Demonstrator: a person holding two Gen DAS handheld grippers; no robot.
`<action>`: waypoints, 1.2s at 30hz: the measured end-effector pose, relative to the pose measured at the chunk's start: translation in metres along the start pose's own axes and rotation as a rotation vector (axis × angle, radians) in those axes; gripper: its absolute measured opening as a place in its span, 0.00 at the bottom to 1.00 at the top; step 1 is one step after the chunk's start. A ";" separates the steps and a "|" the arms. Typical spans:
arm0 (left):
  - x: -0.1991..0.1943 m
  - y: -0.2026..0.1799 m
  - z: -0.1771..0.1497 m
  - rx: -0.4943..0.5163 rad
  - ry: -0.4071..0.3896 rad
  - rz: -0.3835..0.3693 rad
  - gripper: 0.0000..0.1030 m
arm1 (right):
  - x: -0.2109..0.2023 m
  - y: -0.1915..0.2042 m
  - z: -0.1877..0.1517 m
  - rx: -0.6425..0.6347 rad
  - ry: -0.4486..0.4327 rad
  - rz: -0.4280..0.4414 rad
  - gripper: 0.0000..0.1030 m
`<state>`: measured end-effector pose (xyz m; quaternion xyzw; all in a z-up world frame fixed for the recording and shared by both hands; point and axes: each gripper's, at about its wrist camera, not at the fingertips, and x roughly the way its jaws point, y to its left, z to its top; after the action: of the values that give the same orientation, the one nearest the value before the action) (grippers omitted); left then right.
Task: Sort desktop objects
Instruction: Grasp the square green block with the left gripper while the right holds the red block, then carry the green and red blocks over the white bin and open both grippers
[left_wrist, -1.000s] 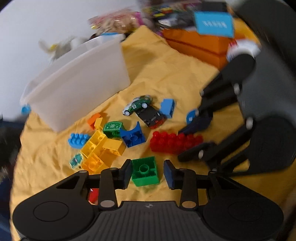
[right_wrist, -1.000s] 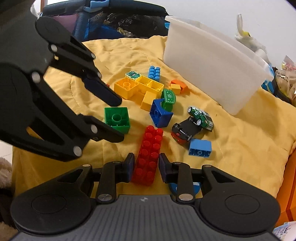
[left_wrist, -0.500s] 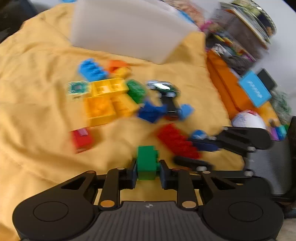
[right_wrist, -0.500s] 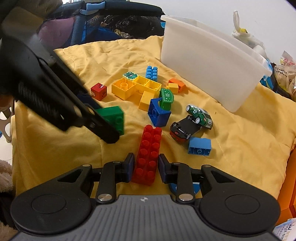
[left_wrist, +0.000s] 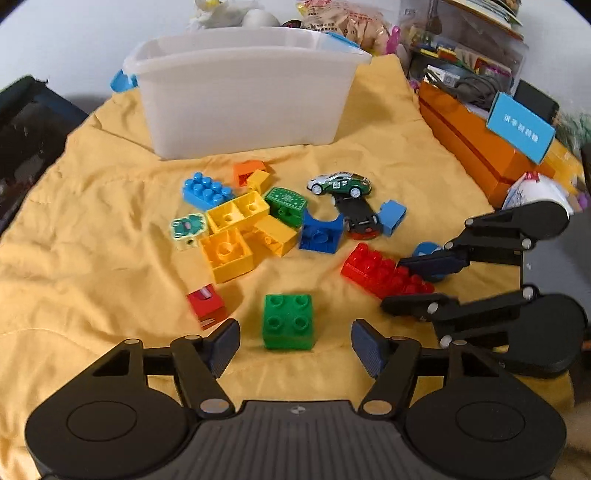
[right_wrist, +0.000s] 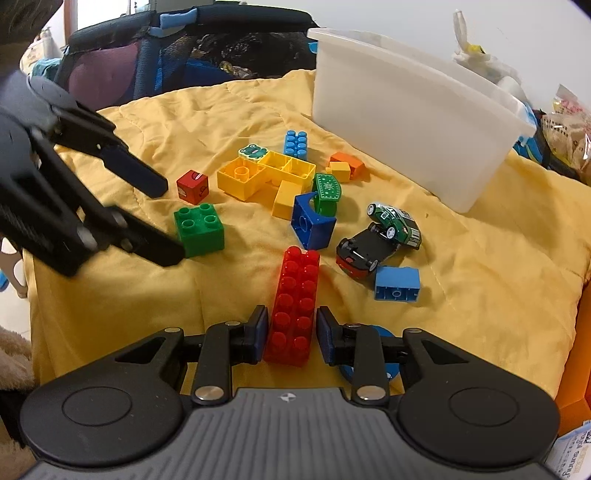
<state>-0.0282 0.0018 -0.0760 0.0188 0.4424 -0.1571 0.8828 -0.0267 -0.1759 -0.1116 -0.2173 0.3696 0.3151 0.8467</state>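
Yellow quilted cloth (left_wrist: 92, 229) covers the desk, with a white plastic bin (left_wrist: 240, 99) at its far edge. On it the left gripper (left_wrist: 293, 341) has its jaws opening wide; the green block (left_wrist: 289, 322) sits studs-up between them, clear of both pads. The right gripper (right_wrist: 291, 334) straddles the near end of the long red brick (right_wrist: 295, 302), its jaws opening slightly; whether the pads press it is hard to tell. Yellow blocks (left_wrist: 236, 232) and two toy cars (left_wrist: 349, 201) lie scattered nearer the bin. A blue round piece (right_wrist: 380, 354) is mostly hidden behind the right fingers.
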 end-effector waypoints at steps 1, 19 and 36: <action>0.003 0.000 0.000 -0.003 -0.008 -0.010 0.65 | 0.000 0.000 0.001 0.007 -0.003 -0.005 0.33; -0.041 0.031 0.117 0.147 -0.273 0.083 0.33 | -0.025 -0.030 0.065 0.067 -0.131 -0.094 0.26; 0.069 0.092 0.248 0.103 -0.138 0.160 0.41 | 0.041 -0.163 0.211 0.295 -0.166 -0.260 0.27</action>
<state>0.2294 0.0289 0.0110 0.0884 0.3690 -0.1097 0.9187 0.2119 -0.1489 0.0124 -0.1102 0.3095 0.1627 0.9304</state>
